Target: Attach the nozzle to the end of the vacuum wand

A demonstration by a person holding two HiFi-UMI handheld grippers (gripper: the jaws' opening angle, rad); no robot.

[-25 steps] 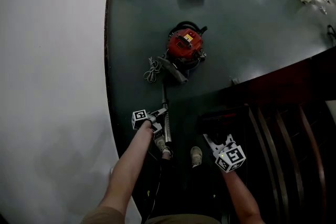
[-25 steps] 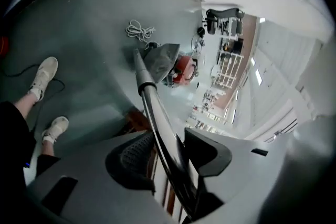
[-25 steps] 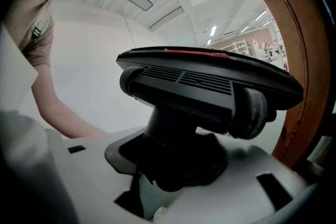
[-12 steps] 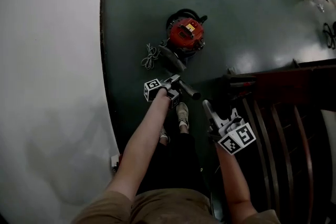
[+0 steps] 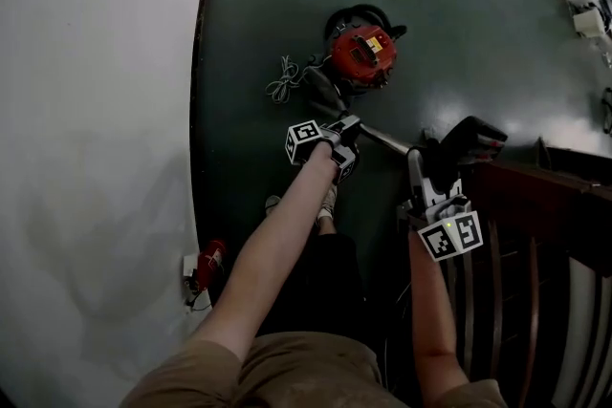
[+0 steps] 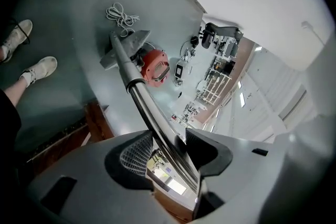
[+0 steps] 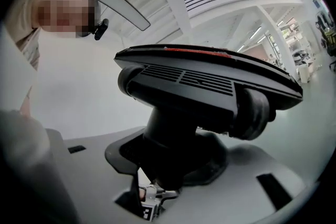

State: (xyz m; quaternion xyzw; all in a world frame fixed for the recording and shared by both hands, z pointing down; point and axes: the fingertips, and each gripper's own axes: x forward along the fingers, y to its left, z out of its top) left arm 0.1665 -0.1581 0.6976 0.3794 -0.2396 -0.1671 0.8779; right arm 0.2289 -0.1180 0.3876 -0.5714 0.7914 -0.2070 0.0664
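Head view: the wand is clamped in the left tool and judged to be off the dark floor. The nozzle is clamped in the right tool, at 3 o'clock of the left tool. The red vacuum is seen on the floor at 12 o'clock of the left tool, with a coiled cord at its 9 o'clock. The wand's long axis is laid from 10 to 4 o'clock. Its free end is pointed at 4 o'clock, toward the nozzle and just beside the right tool. No joint is seen between the two parts.

Left gripper view: the wand is run between the jaws of the left tool, from 6 o'clock up to 11 o'clock, where the vacuum is met. The jaws are set wide and have just been closing a little, and the wand is gripped between them. Shoes are noted at 9 o'clock.

Right gripper view: the jaws of the right tool are closed on the neck of the nozzle. The broad head is laid across from 9 to 3 o'clock, and the neck is dropped toward 6 o'clock into the jaws. The socket opening cannot be made out.

Progress, as judged: both parts are picked up and brought near each other. The socket is yet to be lined up with the wand end and pushed on.
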